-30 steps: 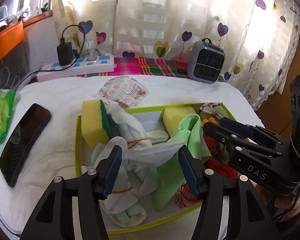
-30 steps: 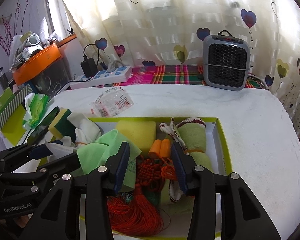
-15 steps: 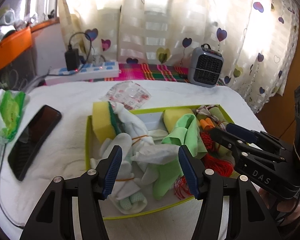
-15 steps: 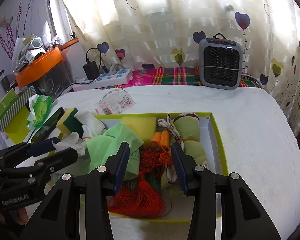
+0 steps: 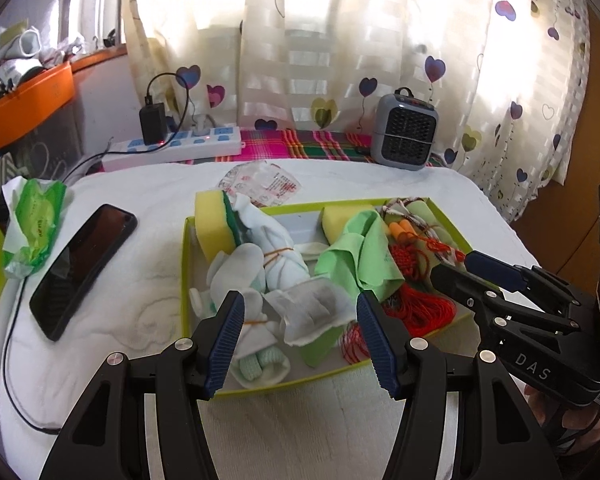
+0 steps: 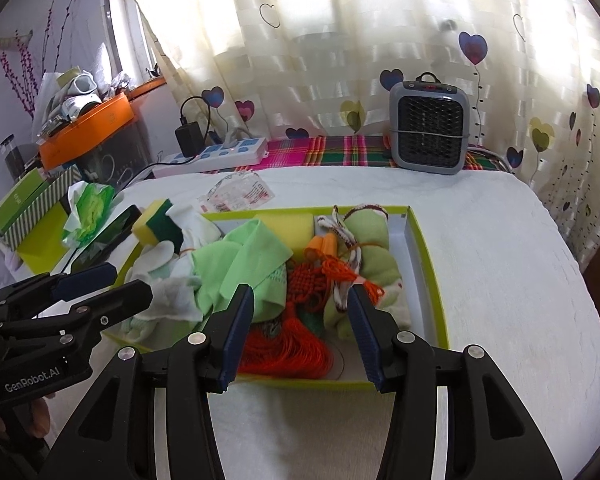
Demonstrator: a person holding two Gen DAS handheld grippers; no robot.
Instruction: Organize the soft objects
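Note:
A shallow box with a lime-green rim (image 5: pixel 185 280) (image 6: pixel 428 264) lies on the white-covered table, filled with soft things: a yellow-green sponge (image 5: pixel 214 226) (image 6: pixel 156 224), white bundled socks (image 5: pixel 276 252), a white tissue (image 5: pixel 314 312), a green cloth (image 5: pixel 356 256) (image 6: pixel 244 260), a red tassel knot (image 5: pixel 416 304) (image 6: pixel 300 332) and a rolled green cloth (image 6: pixel 370 252). My left gripper (image 5: pixel 300 340) is open and empty above the box's near edge. My right gripper (image 6: pixel 300 336) is open and empty above the tassel.
A black phone (image 5: pixel 80 268) and a green tissue pack (image 5: pixel 34 224) lie left of the box. A clear packet (image 5: pixel 260 184), a power strip (image 5: pixel 176 148) and a small grey heater (image 5: pixel 404 136) (image 6: pixel 428 128) stand behind it.
Both grippers have drawn back and up from the box. The white tissue that lay across the left fingers now rests in the box.

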